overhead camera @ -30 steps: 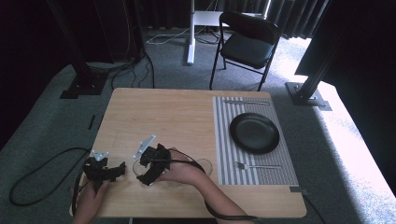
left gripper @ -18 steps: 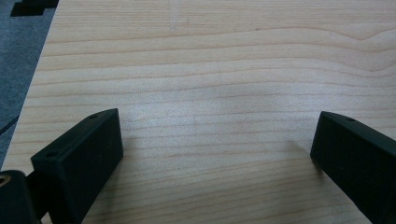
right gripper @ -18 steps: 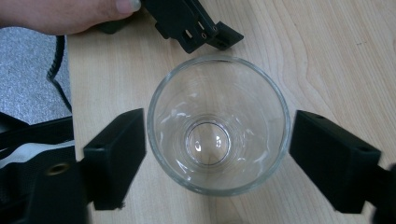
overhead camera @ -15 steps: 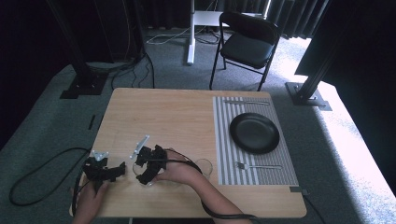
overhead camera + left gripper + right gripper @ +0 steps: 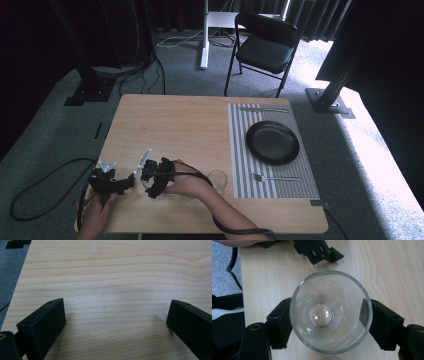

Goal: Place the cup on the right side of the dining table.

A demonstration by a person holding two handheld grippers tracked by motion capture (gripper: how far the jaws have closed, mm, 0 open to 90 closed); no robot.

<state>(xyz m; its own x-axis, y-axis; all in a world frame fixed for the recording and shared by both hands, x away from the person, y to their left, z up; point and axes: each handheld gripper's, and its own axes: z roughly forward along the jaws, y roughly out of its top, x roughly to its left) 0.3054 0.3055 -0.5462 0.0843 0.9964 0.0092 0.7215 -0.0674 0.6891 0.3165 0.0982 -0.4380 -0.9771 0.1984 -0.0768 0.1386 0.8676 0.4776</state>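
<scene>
Two glasses: right gripper (image 5: 329, 322) jaws clamp one glass (image 5: 330, 311); left gripper (image 5: 116, 322) jaws gape.

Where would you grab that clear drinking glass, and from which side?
Around its round wall below the rim, coming straight down from above with one jaw on each opposite side. The glass stands upright, mouth up, and the right gripper has just closed on it exactly that way, a jaw at each side of the wall.
</scene>
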